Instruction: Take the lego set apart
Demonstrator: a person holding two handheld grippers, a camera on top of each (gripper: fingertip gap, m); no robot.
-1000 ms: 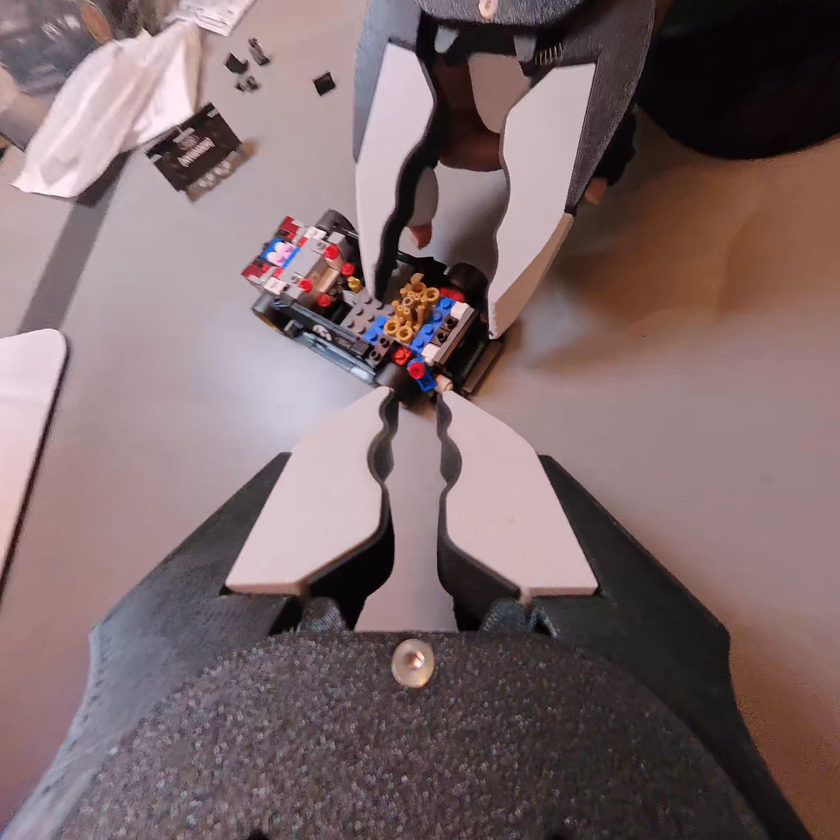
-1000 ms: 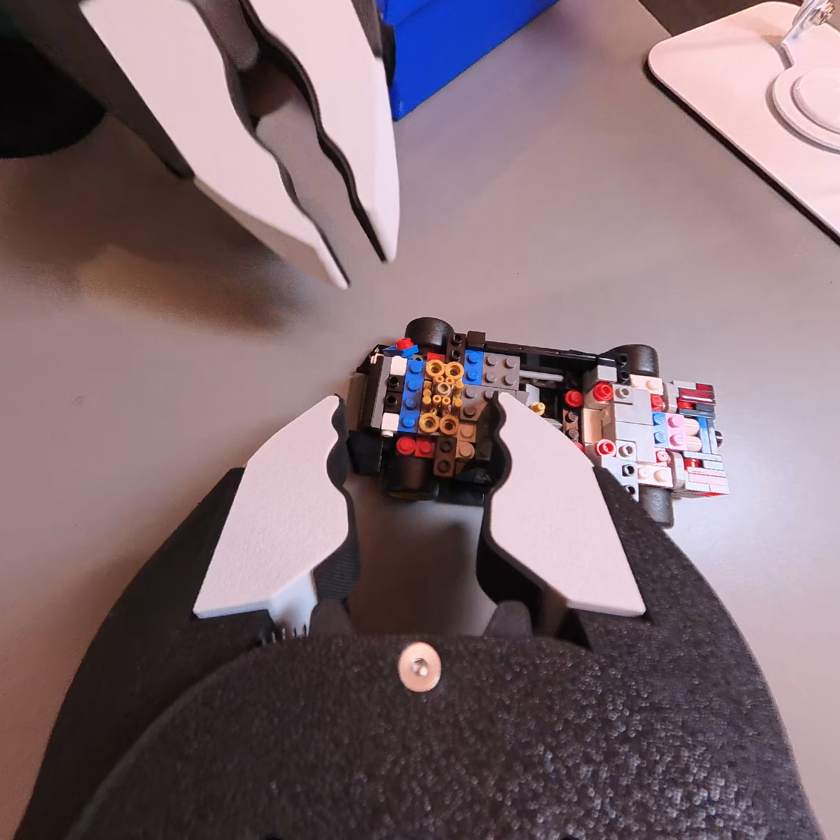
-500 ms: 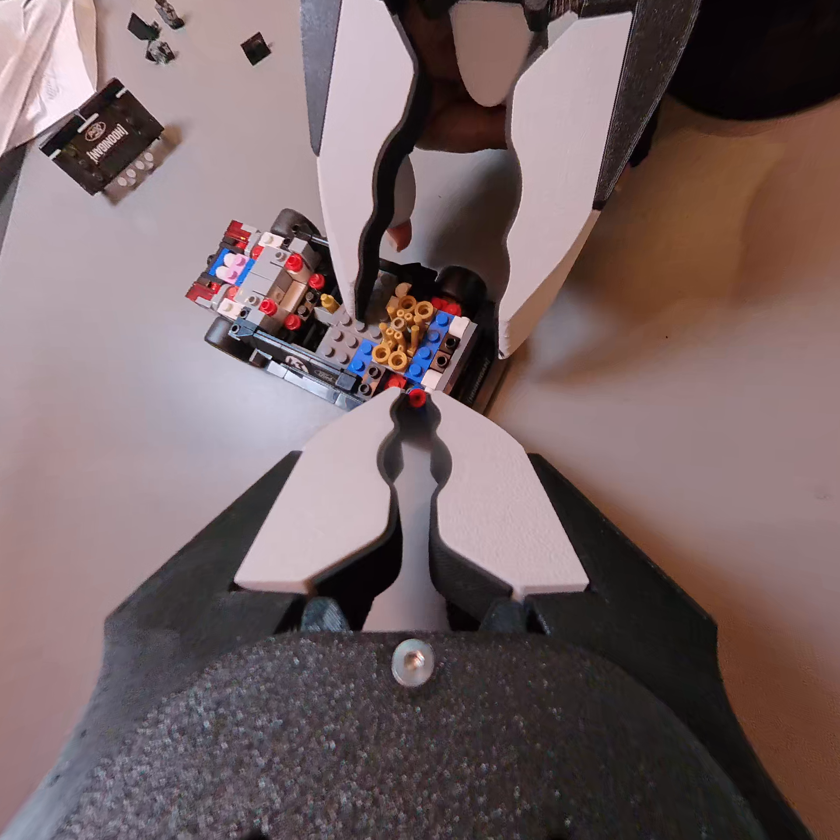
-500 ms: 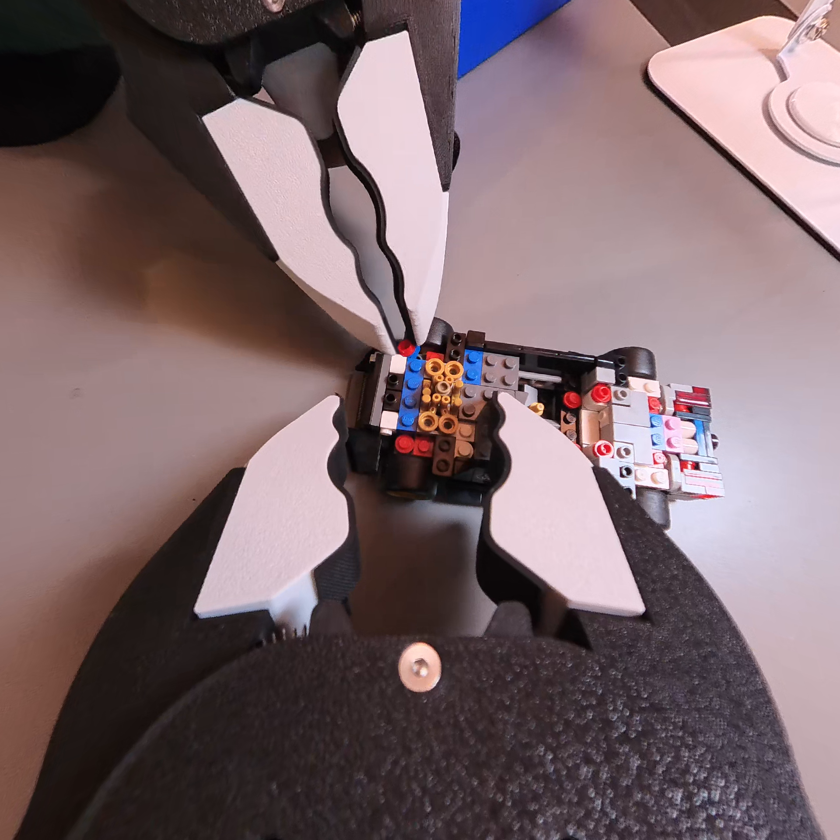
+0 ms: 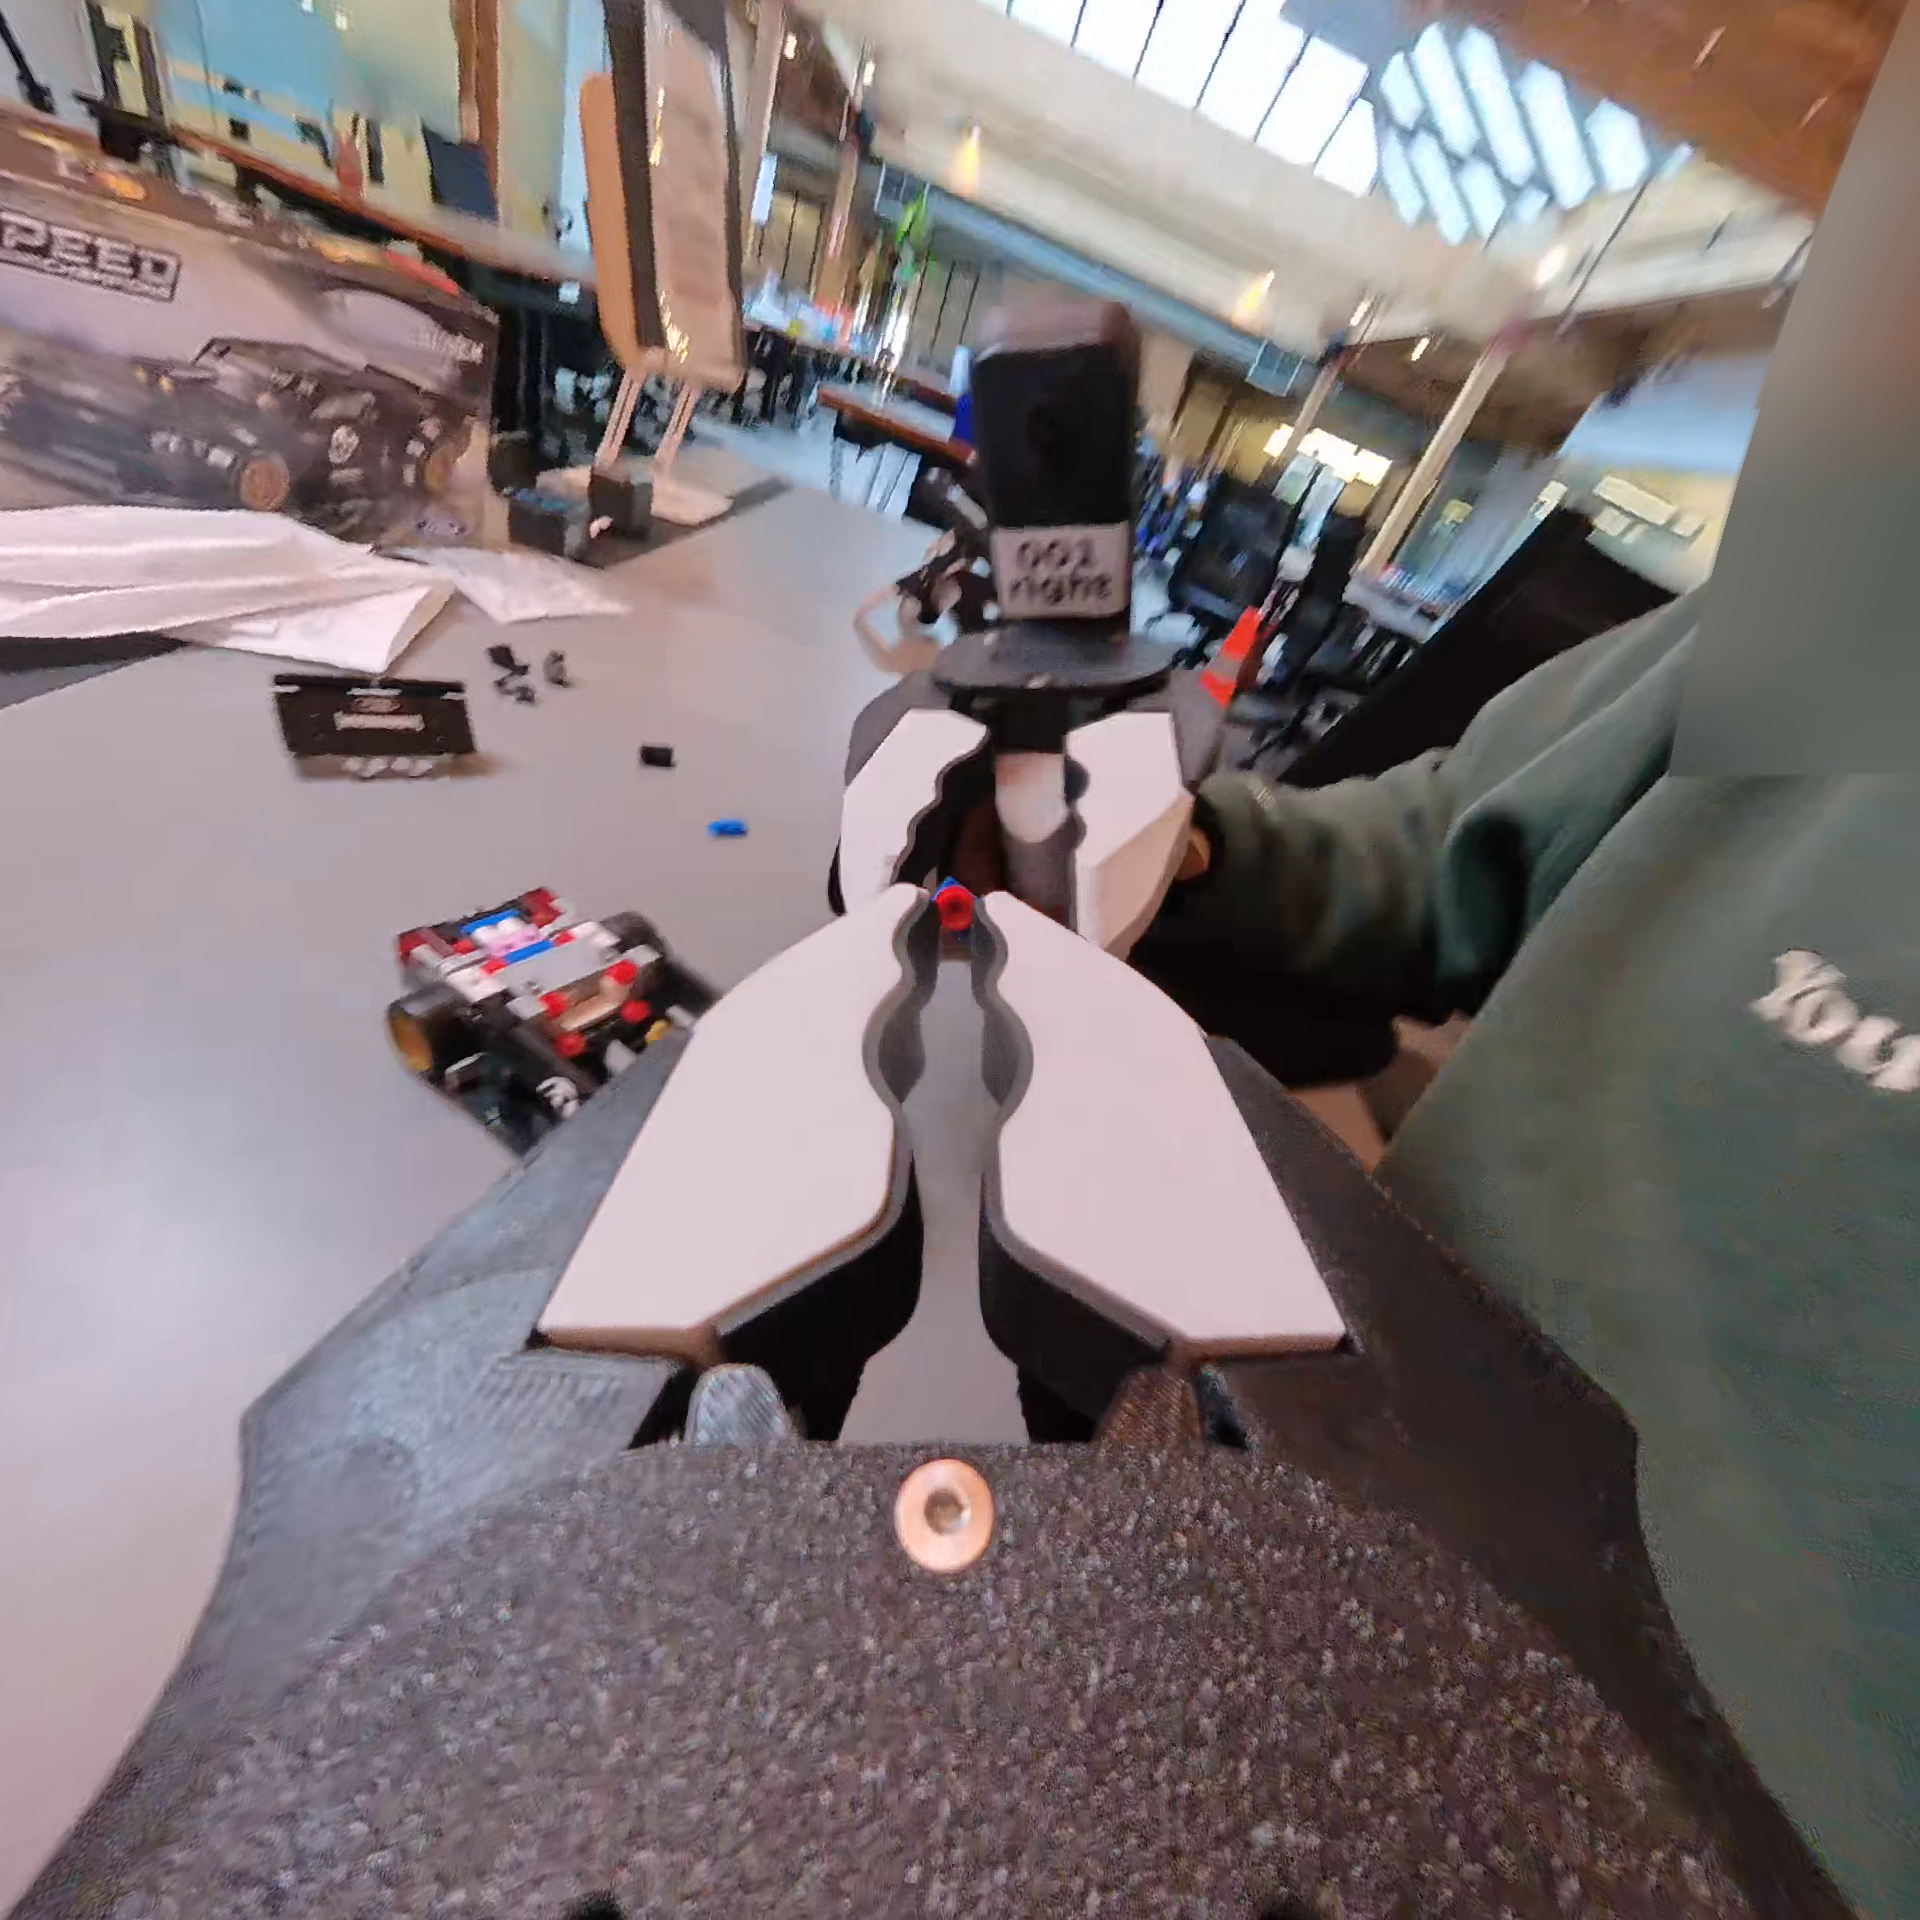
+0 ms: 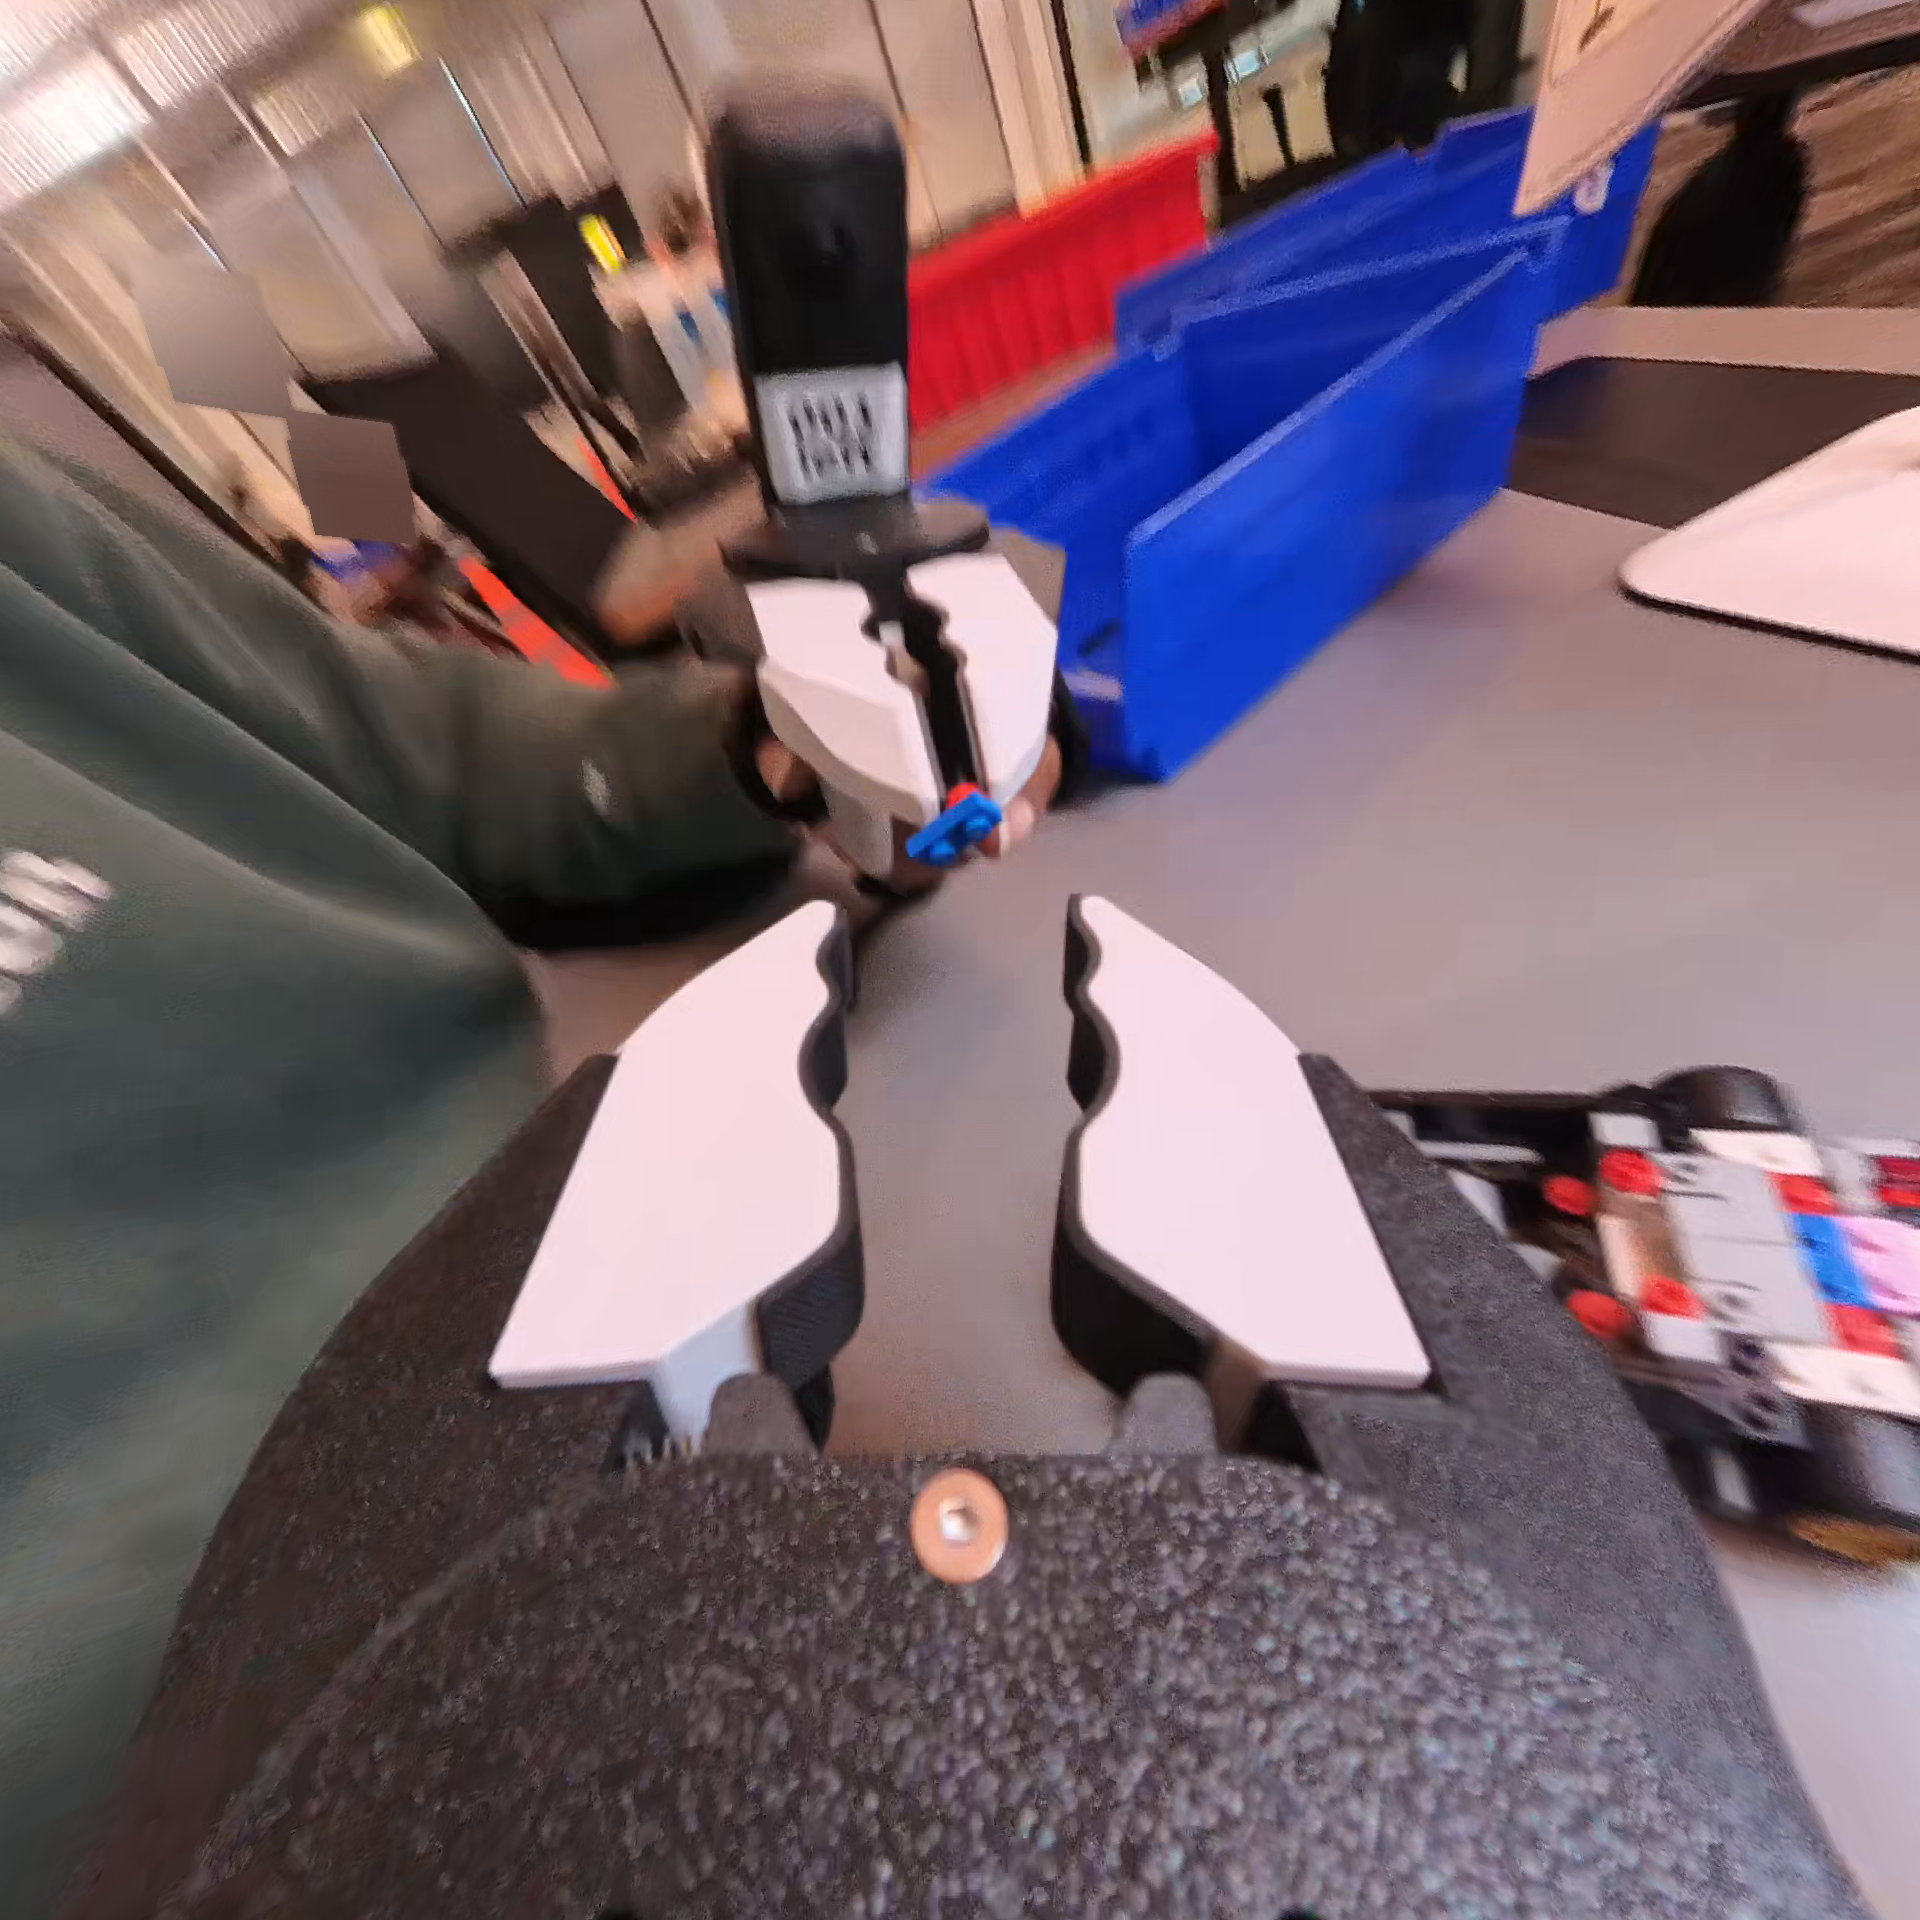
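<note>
the left gripper (image 5: 951,914) is lifted clear of the grey table (image 5: 208,1195), its white fingers clenched at the tips on a small blue lego plate with a red stud (image 5: 950,906). seen from the right wrist view, that same gripper (image 6: 961,805) points down and toward the camera, the blue plate (image 6: 951,828) jutting sideways from its tips, with fingers of the person's hand (image 6: 1023,821) curled around the body just behind it and a dark green sleeve (image 6: 520,769) running off to the left. the right gripper (image 6: 951,935) hangs above the table with its jaws spread wide and nothing between them; in the left wrist view it (image 5: 1003,894) stands upright facing the camera, just beyond the left gripper's tips, a green-sleeved arm (image 5: 1403,883) reaching in from the right. the partly stripped lego car (image 5: 540,1003) sits on the table below and to the left of the left gripper, apart from both; the right wrist view has it (image 6: 1714,1278) at the lower right edge, blurred. farther out on the table lie a loose blue piece (image 5: 727,828), a few black pieces (image 5: 525,665), a black card (image 5: 372,717), white paper bags (image 5: 208,582) and the set's box (image 5: 239,364). blue bins (image 6: 1299,499) stand beyond the left gripper in the right wrist view.
</note>
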